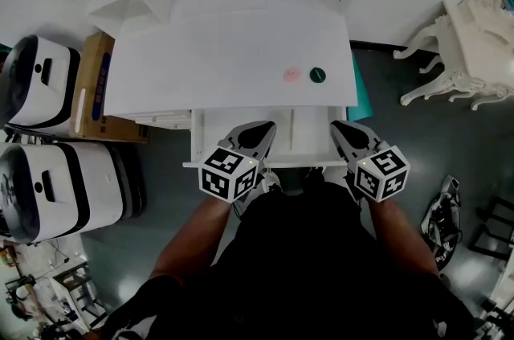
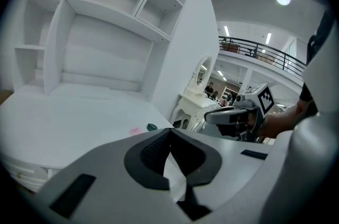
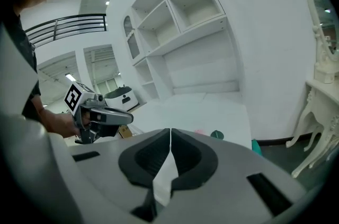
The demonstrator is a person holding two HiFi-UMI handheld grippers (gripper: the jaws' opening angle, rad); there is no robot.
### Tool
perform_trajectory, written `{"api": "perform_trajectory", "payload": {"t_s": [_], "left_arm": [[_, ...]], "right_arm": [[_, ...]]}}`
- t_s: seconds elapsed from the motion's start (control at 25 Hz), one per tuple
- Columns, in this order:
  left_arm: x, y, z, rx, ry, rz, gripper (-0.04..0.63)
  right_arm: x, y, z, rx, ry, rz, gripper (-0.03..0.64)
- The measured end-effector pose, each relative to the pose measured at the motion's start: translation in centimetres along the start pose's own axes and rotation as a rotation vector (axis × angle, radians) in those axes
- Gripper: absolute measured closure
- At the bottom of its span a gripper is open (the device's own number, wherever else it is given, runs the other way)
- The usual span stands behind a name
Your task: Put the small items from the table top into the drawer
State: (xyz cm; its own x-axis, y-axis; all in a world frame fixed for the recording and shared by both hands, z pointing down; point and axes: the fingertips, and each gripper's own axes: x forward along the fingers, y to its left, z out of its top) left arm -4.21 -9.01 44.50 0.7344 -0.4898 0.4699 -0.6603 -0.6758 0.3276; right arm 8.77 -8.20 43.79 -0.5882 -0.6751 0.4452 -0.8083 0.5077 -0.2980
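Far left, two white pod-shaped machines (image 1: 48,129) and a cardboard box (image 1: 95,81), off-task. White table top (image 1: 209,65) with a shelf hutch at the far side, mostly bare. Left gripper (image 1: 263,129) hangs over the open drawer (image 1: 197,139); its own view shows the jaws pressed together, tips meeting, nothing between them. The drawer is pulled out under the table's near edge, and what shows of its inside looks bare. Task items sit on the table top near its near-right corner: a pink item (image 1: 291,75), then just to its right a dark green round item (image 1: 318,75). They are close together; whether they touch can't be told. Both are small and look roundish from above, so no clear long axis and approach angle likely doesn't matter. Right gripper (image 1: 342,126) is at the drawer's right end, also clenched and empty per its own view. Key relation: both items lie on the far side of the grippers, up on the table surface. The green one is farther and slightly left of the right gripper's tips; the pink one is farther and right of the left gripper's. The right gripper is nearer to both, so it is the likely one to reach, and its jaws need to open first. Nothing moved into the drawer yet, by the look of it. Far right, ornate white furniture (image 1: 470,41), off-task.
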Motion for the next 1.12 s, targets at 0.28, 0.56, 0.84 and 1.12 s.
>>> {"api": "perform_trajectory", "payload": {"t_s": [0.28,0.56,0.84,1.12], "left_arm": [[0.5,-0.7,-0.1,0.027,0.016,-0.007,0.592],[0.5,-0.8,0.2,0.017,0.008,-0.003,0.592],[0.5,-0.7,0.0,0.026,0.016,0.024,0.592],[0.7,-0.7,0.2,0.009,0.005,0.032,0.592]], "right_arm": [[-0.8,-1.1,-0.9,0.012,0.005,-0.046,0.588],[-0.5,-1.3,-1.1,0.026,0.007,-0.042,0.588],[-0.2,-1.2,-1.2,0.032,0.008,-0.027,0.588],[-0.2,-1.3,-1.3,0.036,0.010,-0.024,0.588]]}}
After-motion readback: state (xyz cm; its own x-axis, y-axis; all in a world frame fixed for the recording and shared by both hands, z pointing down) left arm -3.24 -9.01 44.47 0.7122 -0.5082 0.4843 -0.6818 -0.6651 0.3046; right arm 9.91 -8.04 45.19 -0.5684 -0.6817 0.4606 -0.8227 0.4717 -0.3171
